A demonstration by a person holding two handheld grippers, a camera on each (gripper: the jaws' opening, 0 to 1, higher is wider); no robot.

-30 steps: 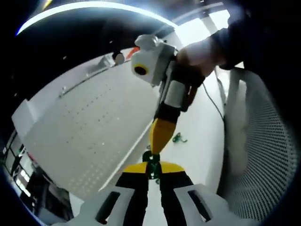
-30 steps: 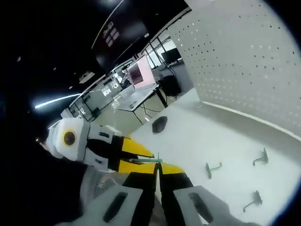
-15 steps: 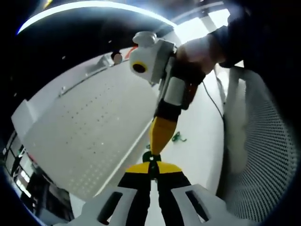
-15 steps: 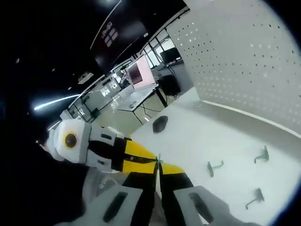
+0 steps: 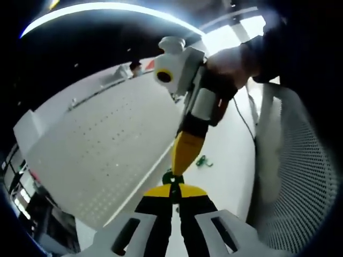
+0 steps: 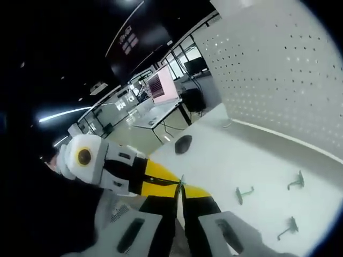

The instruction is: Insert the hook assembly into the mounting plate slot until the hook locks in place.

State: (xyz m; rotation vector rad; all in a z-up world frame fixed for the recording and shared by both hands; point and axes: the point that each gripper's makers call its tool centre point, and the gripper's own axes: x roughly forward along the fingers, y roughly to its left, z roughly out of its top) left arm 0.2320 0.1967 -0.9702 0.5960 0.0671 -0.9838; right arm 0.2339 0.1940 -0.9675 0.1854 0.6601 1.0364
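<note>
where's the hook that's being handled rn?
The green hook is pinched between both grippers' yellow tips, low and centre in the left gripper view, right of the white pegboard. Three loose hooks lie on the white table, right gripper view.

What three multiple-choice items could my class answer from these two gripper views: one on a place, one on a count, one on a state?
1. Where do the loose green hooks lie in the right gripper view?
A. On the white table, in front of the pegboard
B. Hung on the pegboard
C. On the dark round object

2. How many loose green hooks lie there?
A. One
B. Three
C. Six

3. How do the two grippers stand?
A. Both wide open
B. Far apart
C. Tips meeting at one small green hook

Key: 1 A, the hooks rest on the white table, below the pegboard. 2 B, three lie apart on the surface. 3 C, in the left gripper view the right gripper meets the left gripper at the green hook, jaws of both closed.
</note>
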